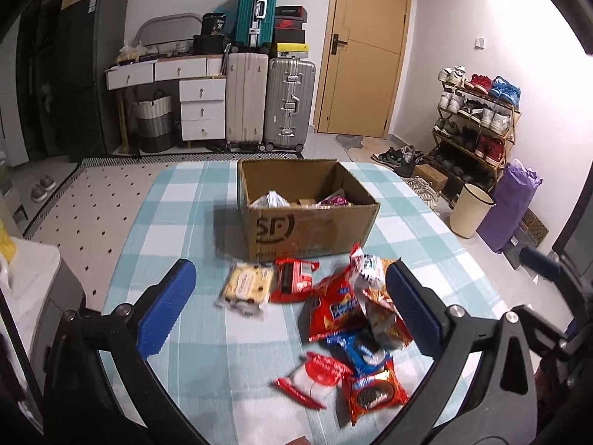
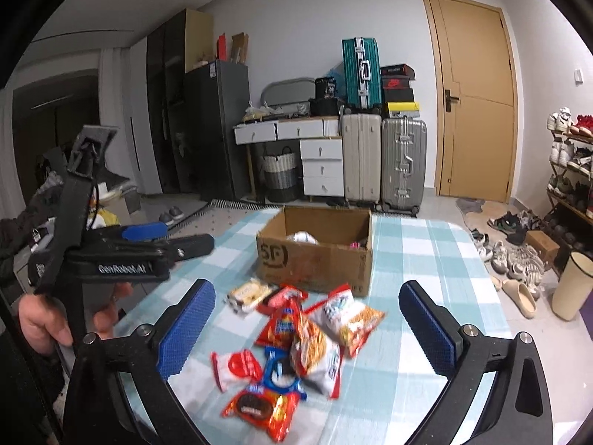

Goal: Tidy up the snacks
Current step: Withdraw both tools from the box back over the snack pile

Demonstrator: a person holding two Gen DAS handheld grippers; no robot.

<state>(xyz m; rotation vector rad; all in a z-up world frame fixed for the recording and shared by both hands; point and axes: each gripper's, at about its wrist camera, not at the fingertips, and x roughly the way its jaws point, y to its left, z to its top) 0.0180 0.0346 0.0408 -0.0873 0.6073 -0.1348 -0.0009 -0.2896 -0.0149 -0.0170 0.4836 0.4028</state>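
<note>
While both jaws gape, snack packets (image 1: 333, 315) before left hand-held gripper (image 1: 289, 304), untouched

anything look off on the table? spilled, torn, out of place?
Nothing damaged or spilled. The snack packets lie in a loose overlapping pile on the checked tablecloth, outside the cardboard box, which already holds a few. Both grippers, left and right, are open and empty.

Counter (image 1: 192, 333) cloth: pale teal and white check. Cardboard box (image 1: 307, 230) brown, dark print on its side. Snack packets (image 1: 344, 307) mostly red, 1 blue (image 1: 355, 352), 1 pale yellow (image 1: 246, 287). Both hand-held grippers black with blue pads (image 1: 166, 307). Door (image 1: 365, 48) tan, upright suitcase (image 1: 257, 11) teal, floor bin (image 1: 470, 209) cream.
</note>
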